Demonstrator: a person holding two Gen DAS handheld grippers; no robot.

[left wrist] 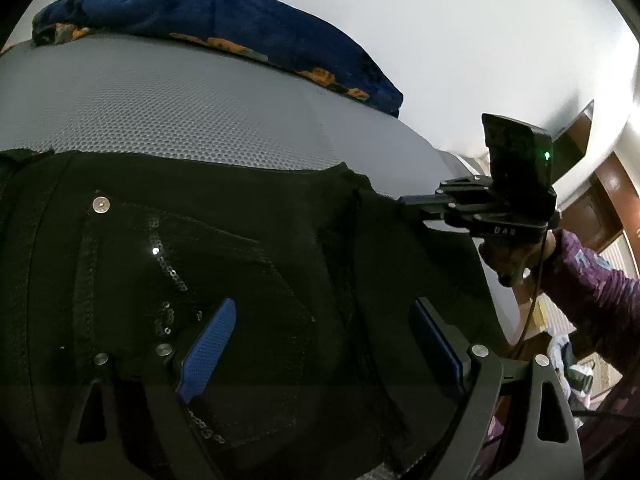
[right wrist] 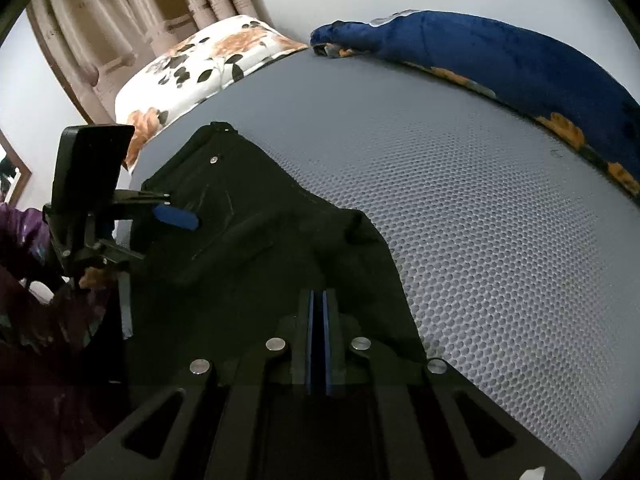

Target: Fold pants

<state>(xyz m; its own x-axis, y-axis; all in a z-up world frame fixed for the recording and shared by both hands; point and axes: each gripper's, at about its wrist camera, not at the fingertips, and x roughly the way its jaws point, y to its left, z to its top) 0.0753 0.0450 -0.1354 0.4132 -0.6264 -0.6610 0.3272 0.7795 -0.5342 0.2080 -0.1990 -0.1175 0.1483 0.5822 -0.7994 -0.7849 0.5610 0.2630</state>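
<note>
Black pants (left wrist: pixel 224 248) with sequins and metal rivets lie on a grey mesh mattress (left wrist: pixel 160 104). My left gripper (left wrist: pixel 324 320) is open, its blue pads spread just above the seat of the pants, holding nothing. My right gripper (right wrist: pixel 319 300) is shut on the pants' edge (right wrist: pixel 360 264) at the right end; the fabric puckers at its closed blue pads. It also shows in the left wrist view (left wrist: pixel 408 200), pinching the pants' corner. The left gripper shows in the right wrist view (right wrist: pixel 176 216), over the waist end of the pants (right wrist: pixel 240 200).
A folded blue blanket with orange flowers (left wrist: pixel 240 24) lies along the mattress's far edge by the white wall. A white floral pillow (right wrist: pixel 200 64) sits at the far left corner, with curtains behind. The mattress edge drops off at right (left wrist: pixel 488 280).
</note>
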